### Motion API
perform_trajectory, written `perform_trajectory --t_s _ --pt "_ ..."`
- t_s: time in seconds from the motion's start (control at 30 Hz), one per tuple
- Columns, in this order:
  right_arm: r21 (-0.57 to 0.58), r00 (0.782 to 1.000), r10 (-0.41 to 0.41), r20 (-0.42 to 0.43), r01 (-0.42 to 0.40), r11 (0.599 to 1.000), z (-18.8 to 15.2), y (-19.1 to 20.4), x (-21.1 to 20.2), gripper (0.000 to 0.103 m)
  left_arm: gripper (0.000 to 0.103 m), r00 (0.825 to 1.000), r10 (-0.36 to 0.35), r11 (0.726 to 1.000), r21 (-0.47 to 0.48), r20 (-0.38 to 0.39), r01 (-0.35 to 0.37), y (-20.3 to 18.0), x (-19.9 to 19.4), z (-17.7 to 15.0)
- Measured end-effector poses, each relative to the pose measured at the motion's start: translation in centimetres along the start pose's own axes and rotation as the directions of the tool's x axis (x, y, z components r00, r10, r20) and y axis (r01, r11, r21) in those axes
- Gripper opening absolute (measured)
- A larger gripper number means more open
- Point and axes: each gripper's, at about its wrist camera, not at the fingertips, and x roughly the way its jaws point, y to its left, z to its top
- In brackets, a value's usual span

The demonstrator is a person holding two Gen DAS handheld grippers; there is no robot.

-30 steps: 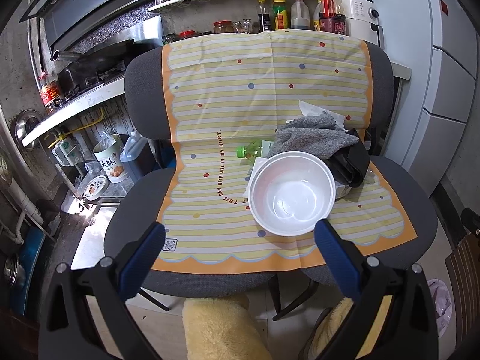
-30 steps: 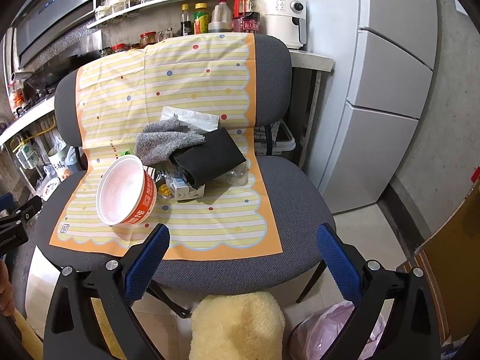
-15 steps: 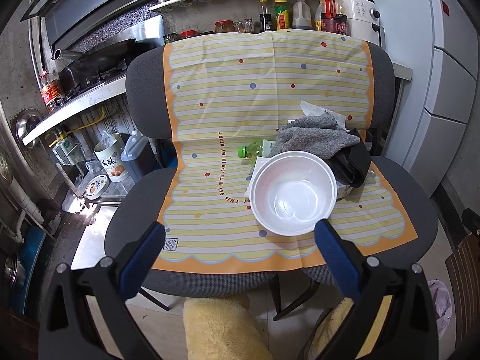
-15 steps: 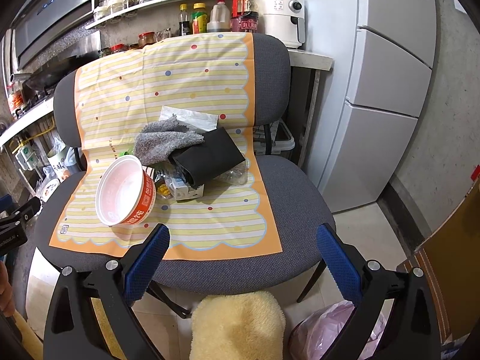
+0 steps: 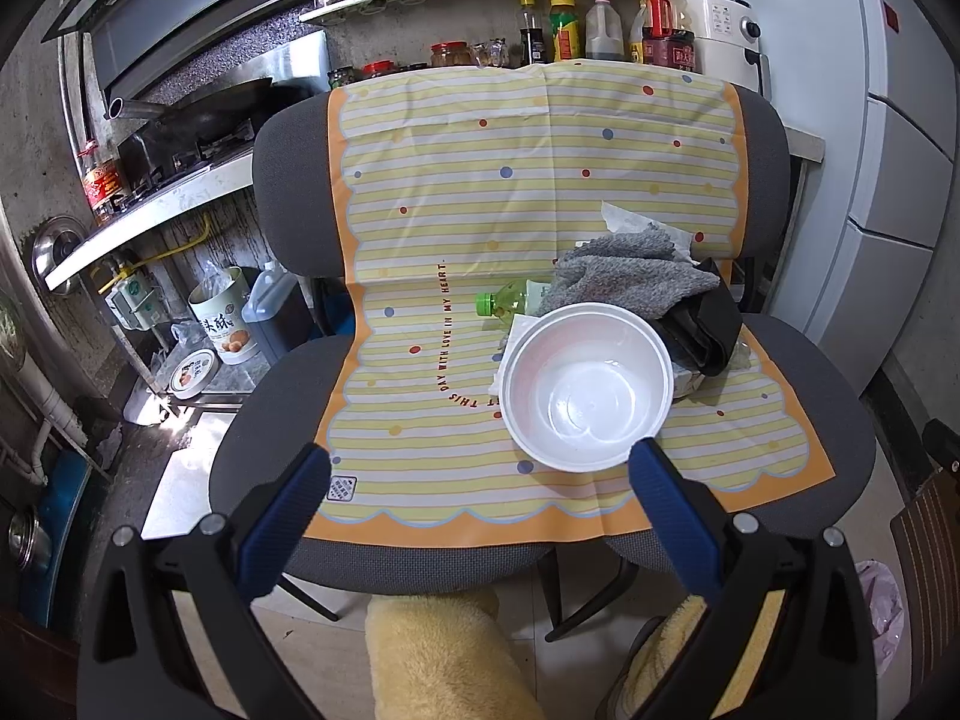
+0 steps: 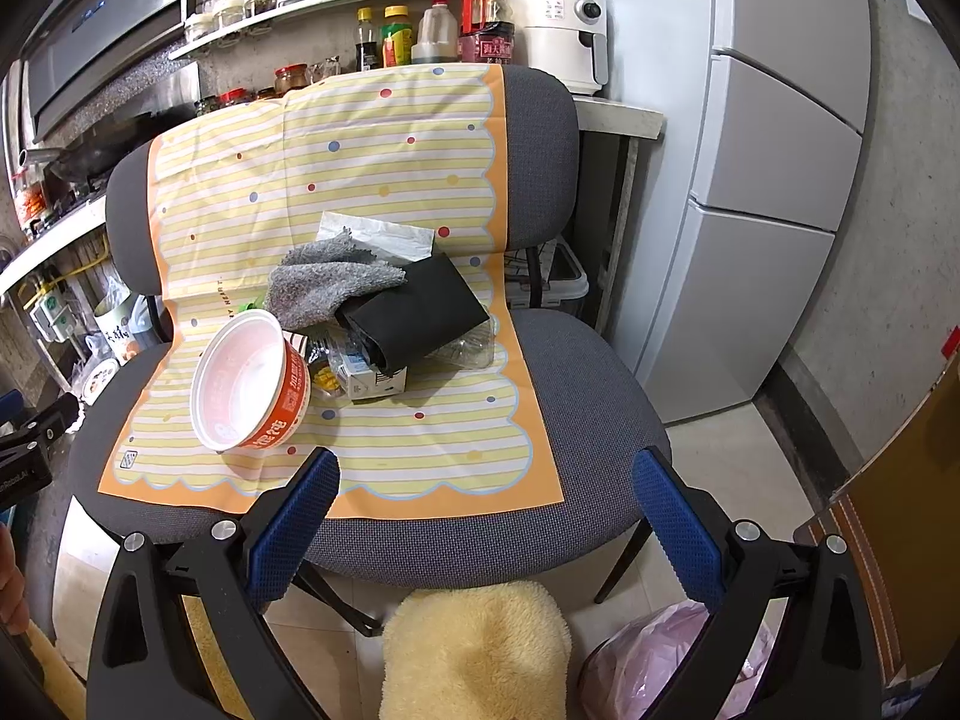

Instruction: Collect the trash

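Yellow-striped, dotted mat (image 5: 456,228); grey chair (image 5: 282,192)

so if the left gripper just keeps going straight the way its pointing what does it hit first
Probably the striped mat on the chair seat, just left of the white bowl. The left gripper is open, and its right finger lines up close to the bowl's near rim, so it might clip that; depth is hard to judge.
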Motion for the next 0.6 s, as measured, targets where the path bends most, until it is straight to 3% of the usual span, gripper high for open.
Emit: perform_trajectory --t_s 0.6 --pt "-0.001 1.000 -0.001 0.002 0.001 1.000 0.03 0.04 -0.05 0.097 0.097 1.000 0.006 1.000 -0.009 0.006 -0.006 0.46 -0.24 0.24"
